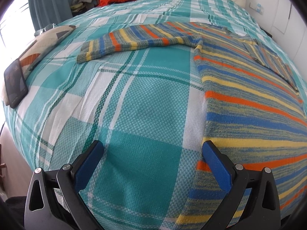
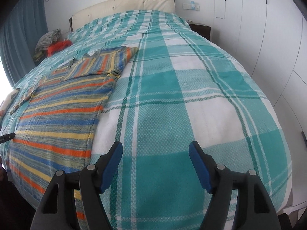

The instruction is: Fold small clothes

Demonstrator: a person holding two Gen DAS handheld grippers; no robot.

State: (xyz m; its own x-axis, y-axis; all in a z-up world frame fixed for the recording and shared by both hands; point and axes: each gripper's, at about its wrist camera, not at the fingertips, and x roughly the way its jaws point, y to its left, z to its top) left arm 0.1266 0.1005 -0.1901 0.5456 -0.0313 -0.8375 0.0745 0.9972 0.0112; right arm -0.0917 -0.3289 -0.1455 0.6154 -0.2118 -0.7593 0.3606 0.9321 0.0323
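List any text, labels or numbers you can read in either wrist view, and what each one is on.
No text can be read.
Phone: the screen shows a dark picture with a faint line near its bottom edge, too small to read.
Black object at the left edge of the right view: pale marks on it, too blurred to read.
Sweater, bedspread, wall sockets: nothing written that shows.

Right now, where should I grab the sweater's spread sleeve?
Probably the cuff of the sleeve, approached from the sweater's left: it lies flat and outstretched, the cuff its free end. The left gripper is open, nearer.
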